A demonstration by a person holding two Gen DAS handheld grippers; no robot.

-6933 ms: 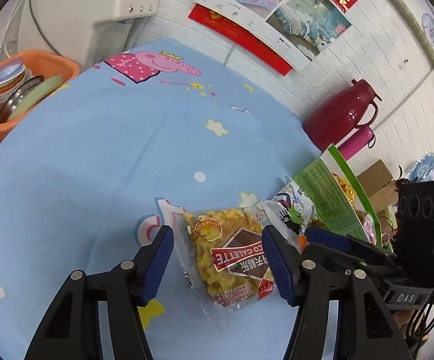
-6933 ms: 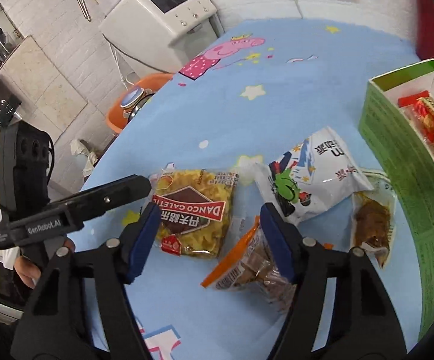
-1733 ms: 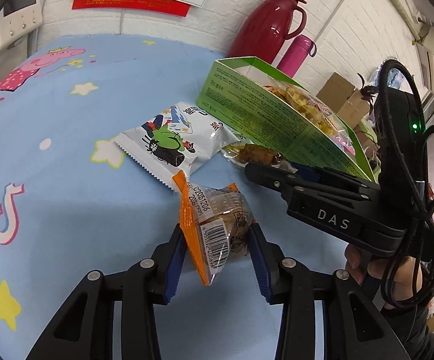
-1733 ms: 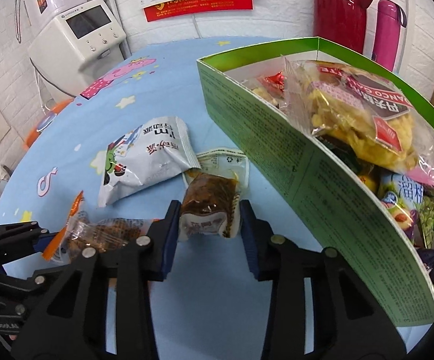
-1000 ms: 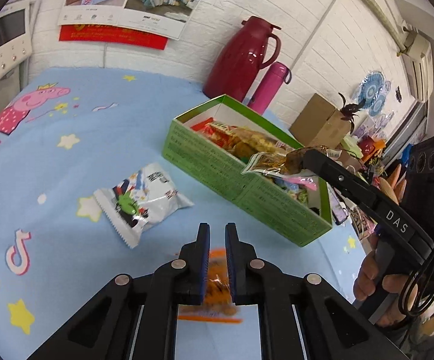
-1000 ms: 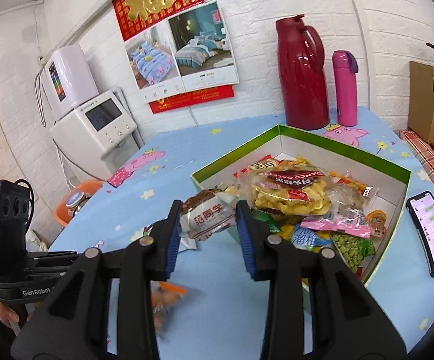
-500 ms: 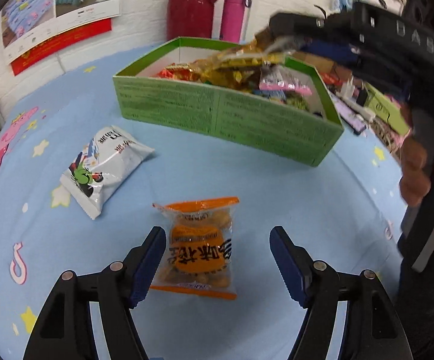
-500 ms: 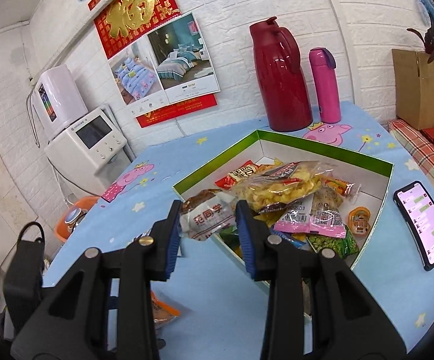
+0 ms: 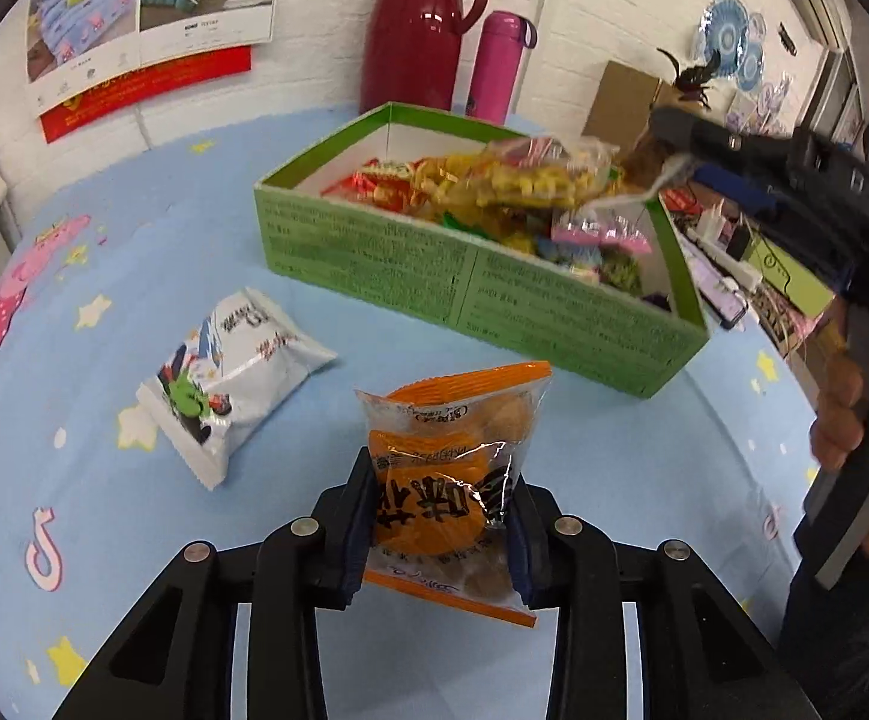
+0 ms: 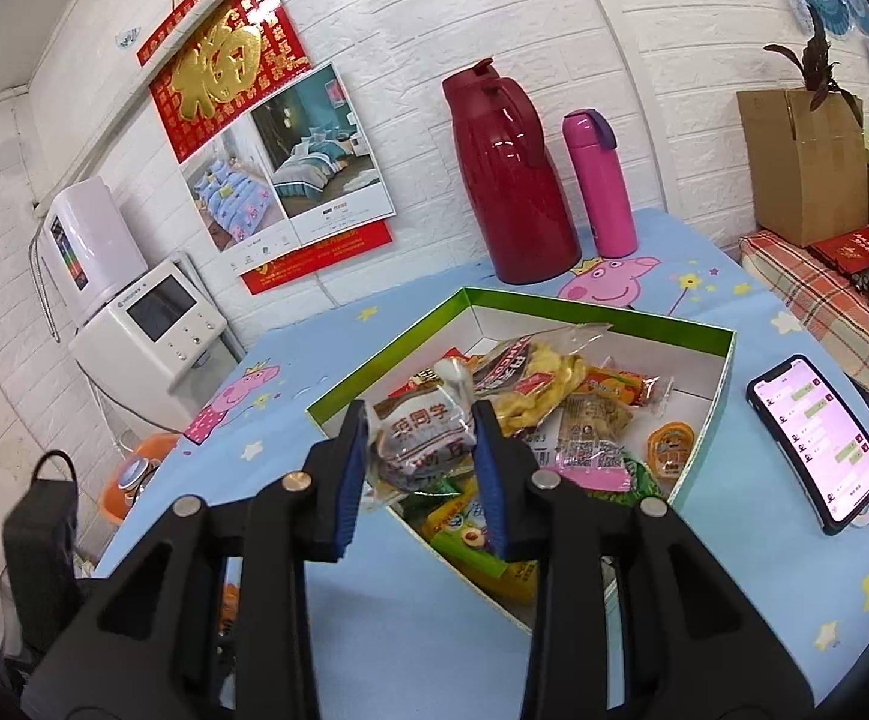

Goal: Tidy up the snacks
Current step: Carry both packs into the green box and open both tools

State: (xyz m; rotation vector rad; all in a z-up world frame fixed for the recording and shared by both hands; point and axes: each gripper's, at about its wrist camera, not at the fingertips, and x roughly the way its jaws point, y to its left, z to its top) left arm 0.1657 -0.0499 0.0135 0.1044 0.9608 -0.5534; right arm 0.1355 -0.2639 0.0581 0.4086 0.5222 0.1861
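Gripping tight, the left gripper (image 9: pixel 439 531) has its blue-padded jaws pressed against both sides of an orange snack packet (image 9: pixel 448 492), holding it upright and clear of the blue cartoon tablecloth (image 9: pixel 104 276). Over on the other side, the right gripper (image 10: pixel 422 474) has its jaws clamped on a clear-wrapped snack (image 10: pixel 425 438) with dark printed characters, and it hangs above the near corner of the green box (image 10: pixel 698 456). That box sits open on the table and is loaded: a clear bag of yellow crisps (image 10: pixel 539 381) lies on top, with a pink-edged packet (image 10: pixel 590 462), a small round jelly cup (image 10: pixel 671 444) and green wrappers around it. From the left wrist view the same green box (image 9: pixel 494 294) stands beyond the orange packet, and a white snack bag (image 9: pixel 230 384) with a green cartoon figure lies flat on the cloth to the left of it, well apart from the box. A hand (image 9: pixel 860 414) wraps the right gripper's handle at the right edge of that view. Behind the box, a dark red thermos jug (image 10: pixel 506 180) and a pink bottle (image 10: pixel 599 186) stand side by side against the white brick wall, and a phone (image 10: pixel 818 438) with a lit screen rests on the cloth just right of the box.
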